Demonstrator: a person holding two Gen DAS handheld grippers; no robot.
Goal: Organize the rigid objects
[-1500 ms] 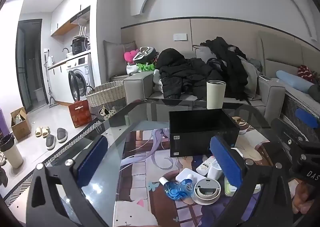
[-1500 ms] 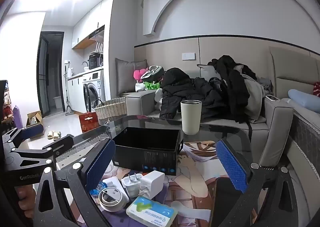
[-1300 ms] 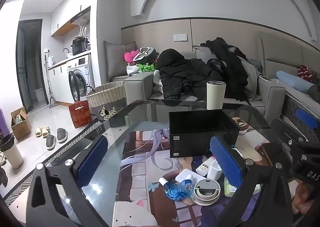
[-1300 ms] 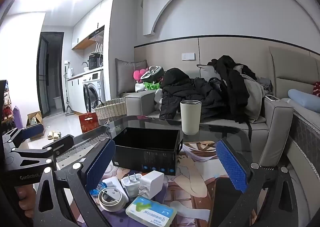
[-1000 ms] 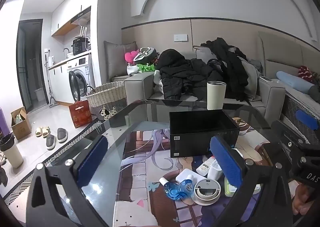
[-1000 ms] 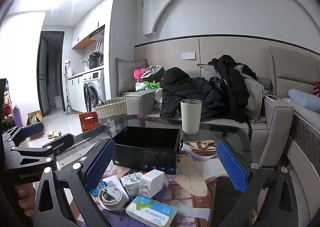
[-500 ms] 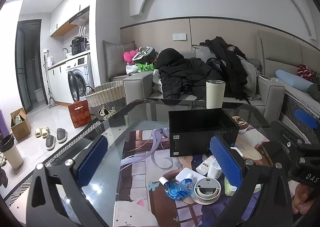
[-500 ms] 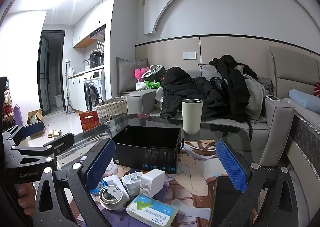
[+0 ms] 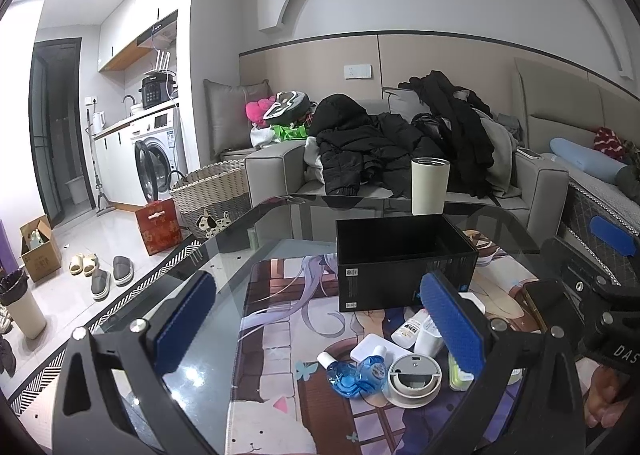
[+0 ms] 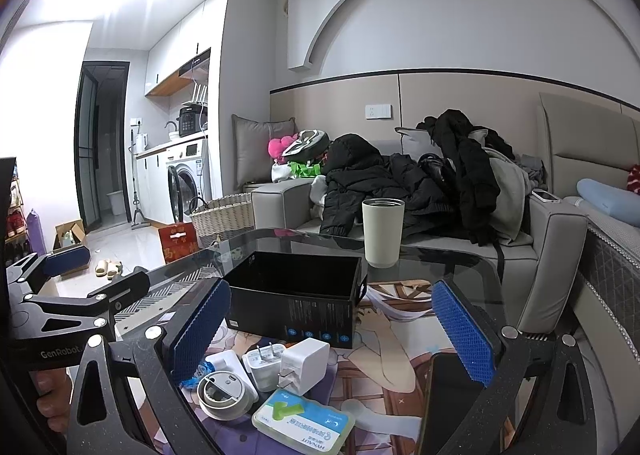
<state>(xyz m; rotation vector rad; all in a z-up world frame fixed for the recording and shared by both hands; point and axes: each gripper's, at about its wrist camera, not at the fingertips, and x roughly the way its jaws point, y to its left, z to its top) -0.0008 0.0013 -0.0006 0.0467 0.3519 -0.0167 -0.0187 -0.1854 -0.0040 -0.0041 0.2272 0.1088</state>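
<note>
**Black box sits open on the glass desk, small things heaped before it**

The black box (image 9: 404, 261) stands open-topped near the middle of the glass desk (image 9: 224, 255), on a printed mat (image 9: 280, 319) that covers most of the near surface. Nothing shows inside the box in either view. Behind it, close to the far edge of the desk, a cream tumbler (image 10: 383, 231) stands upright, apart from the box.

The left tongs (image 9: 320, 325) hover above the near left part of the desk, spread wide with nothing between their blue pads (image 9: 185, 319). The right tongs (image 10: 330, 331) hover over the near right part, likewise spread wide and empty. Each pair shows at the edge of the other's view, with fingertips of the holding hand below.

In front of the box lies a loose cluster of small things. A flat white-and-green packet (image 10: 303, 423) lies nearest the right tongs. Beside it sit two white chargers (image 10: 305, 363), one with its prongs up, touching each other. A round white disc (image 10: 222, 394) rests left of them, just beside a blue bottle (image 9: 352, 375) lying on its side. A small white bottle (image 9: 409, 331) lies near the box's front wall. A dark phone (image 10: 448, 403) lies flat on the mat below the right tongs' right finger.
</note>
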